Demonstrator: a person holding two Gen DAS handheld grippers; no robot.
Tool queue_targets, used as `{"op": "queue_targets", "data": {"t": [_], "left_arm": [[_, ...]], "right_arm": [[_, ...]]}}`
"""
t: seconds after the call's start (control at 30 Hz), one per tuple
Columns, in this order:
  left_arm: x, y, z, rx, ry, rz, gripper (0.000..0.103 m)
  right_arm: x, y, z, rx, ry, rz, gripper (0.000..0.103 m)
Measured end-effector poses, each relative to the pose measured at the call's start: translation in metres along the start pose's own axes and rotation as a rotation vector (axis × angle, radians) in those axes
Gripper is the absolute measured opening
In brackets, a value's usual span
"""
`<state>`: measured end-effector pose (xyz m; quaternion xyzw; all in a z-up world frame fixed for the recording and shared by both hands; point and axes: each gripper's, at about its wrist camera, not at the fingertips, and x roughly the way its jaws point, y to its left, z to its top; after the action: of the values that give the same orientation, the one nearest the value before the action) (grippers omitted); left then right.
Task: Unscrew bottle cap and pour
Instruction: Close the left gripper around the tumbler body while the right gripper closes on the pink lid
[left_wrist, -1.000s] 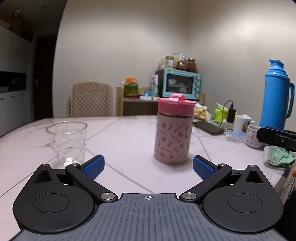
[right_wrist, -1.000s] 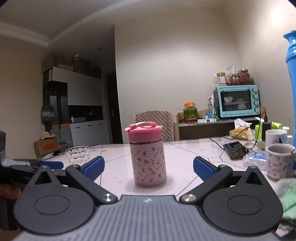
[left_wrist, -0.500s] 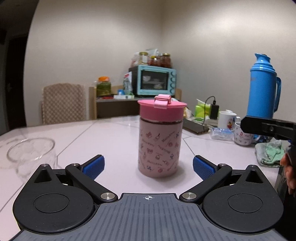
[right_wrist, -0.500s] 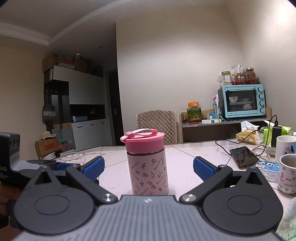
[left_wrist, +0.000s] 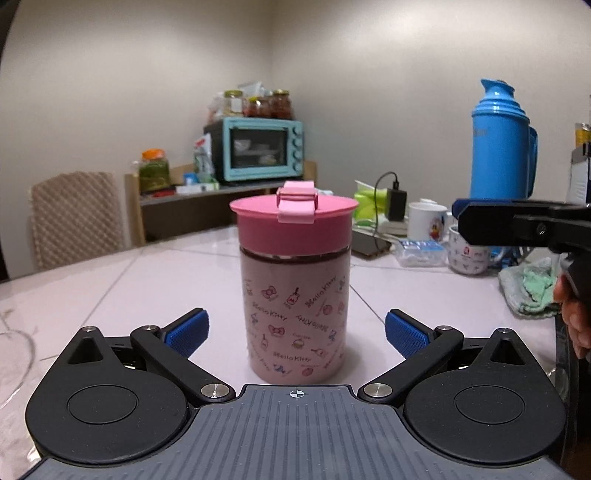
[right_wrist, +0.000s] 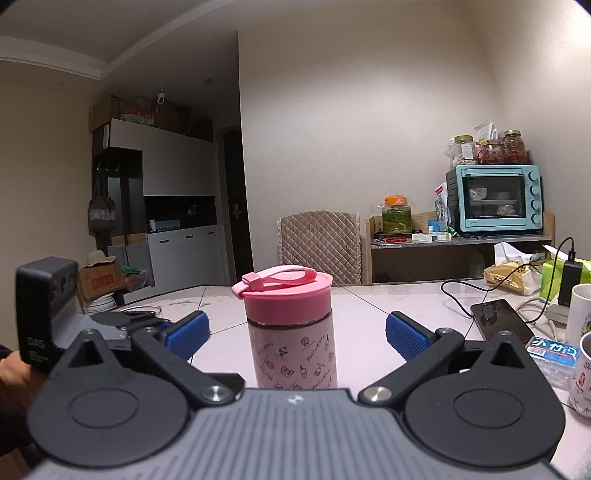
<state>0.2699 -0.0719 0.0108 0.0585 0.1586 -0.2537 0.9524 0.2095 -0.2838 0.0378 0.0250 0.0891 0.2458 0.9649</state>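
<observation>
Standing between both spread-open hand-held grippers, seemingly untouched: capped pink bottle.

Bottle upright on the table, between both open grippers
Thermos, mugs and cloth lie to its right; chair and oven stand behind

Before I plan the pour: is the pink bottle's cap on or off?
On. The pink cap sits flush atop the upright bottle, carry loop folded flat; neither open hand-held gripper touches it.
</observation>
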Motion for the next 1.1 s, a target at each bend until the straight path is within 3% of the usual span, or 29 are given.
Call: {"op": "queue_targets", "data": {"t": [0.2,1.1], "left_arm": [[0.019,0.002,0.001,0.039,0.005,-0.015,0.103],[0.063,0.014,0.009,0.013,-0.004,-0.056,0.103]], "right_arm": [[0.01,-0.002,0.003,-0.002,0.011,-0.001,0.103],[0.062,-0.004,0.012,-0.047,0.109,0.021,0.103]]}}
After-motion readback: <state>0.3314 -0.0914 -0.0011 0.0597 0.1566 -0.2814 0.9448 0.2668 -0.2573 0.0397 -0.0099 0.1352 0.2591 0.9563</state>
